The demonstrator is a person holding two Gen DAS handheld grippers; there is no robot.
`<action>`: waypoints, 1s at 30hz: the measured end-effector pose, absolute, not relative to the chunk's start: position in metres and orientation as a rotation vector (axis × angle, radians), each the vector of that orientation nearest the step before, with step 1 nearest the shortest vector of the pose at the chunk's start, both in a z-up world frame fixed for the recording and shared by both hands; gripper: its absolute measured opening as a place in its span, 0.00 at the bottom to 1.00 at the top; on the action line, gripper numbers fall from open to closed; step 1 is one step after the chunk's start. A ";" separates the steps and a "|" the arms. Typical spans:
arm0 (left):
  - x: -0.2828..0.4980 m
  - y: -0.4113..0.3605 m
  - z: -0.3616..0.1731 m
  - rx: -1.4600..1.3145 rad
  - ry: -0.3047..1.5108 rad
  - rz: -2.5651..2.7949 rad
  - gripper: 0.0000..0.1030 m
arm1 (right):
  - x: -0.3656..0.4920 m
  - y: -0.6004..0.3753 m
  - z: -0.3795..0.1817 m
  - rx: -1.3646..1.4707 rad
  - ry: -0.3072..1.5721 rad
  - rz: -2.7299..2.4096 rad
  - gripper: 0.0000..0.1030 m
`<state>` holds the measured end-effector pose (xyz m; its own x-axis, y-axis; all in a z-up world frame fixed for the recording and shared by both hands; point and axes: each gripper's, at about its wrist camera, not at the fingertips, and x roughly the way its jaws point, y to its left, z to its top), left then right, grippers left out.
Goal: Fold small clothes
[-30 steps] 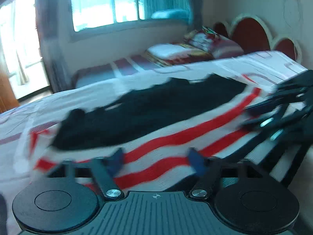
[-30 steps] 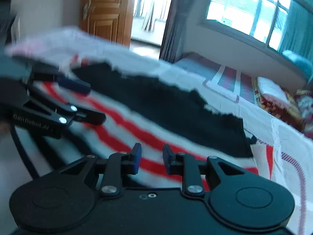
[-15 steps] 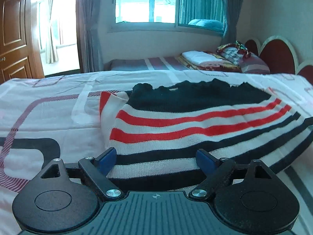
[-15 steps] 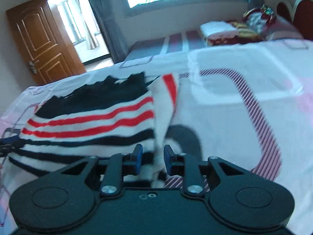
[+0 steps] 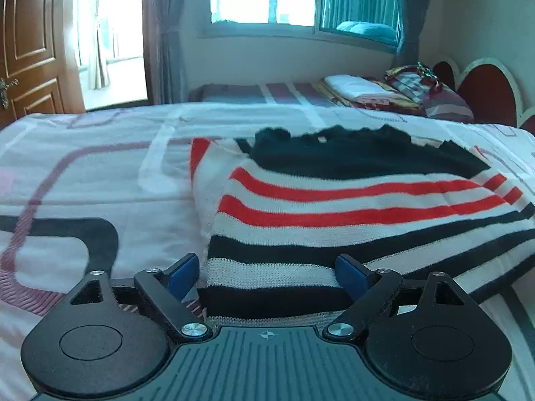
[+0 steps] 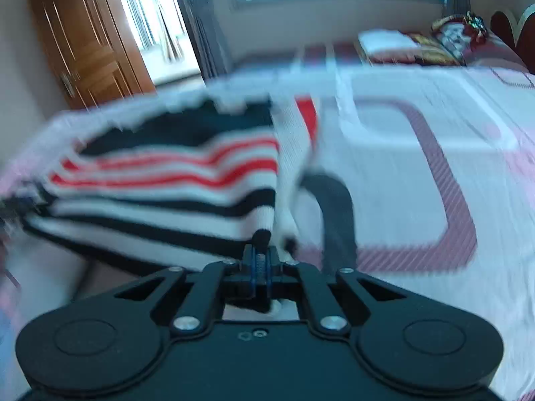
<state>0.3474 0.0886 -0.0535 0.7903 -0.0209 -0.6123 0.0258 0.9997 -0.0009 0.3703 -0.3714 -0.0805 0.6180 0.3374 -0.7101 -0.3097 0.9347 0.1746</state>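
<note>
At sweater (image 6: pixel 174 180) corner, right hand-held gripper (image 6: pixel 262 260) newly clamped.

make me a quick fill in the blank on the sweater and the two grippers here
1. The striped sweater lies on a ____.
2. The right gripper is ____ on the sweater's corner.
3. The left gripper has its jaws ____, pads off the knit.
4. Behind the bed stands a wooden ____.

Missing words: bed; shut; open; door
</note>
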 end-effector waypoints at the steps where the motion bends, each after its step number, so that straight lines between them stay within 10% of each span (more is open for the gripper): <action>1: 0.343 0.085 -0.048 0.020 0.637 -0.025 0.85 | 0.371 -0.372 -0.077 0.058 0.825 0.355 0.12; 13: 0.346 -0.030 -0.060 0.088 0.621 -0.240 0.86 | 0.357 -0.204 -0.084 -0.300 0.631 0.458 0.19; 30: 0.353 0.020 -0.037 0.085 0.559 -0.158 0.86 | 0.355 -0.282 -0.059 -0.226 0.607 0.281 0.20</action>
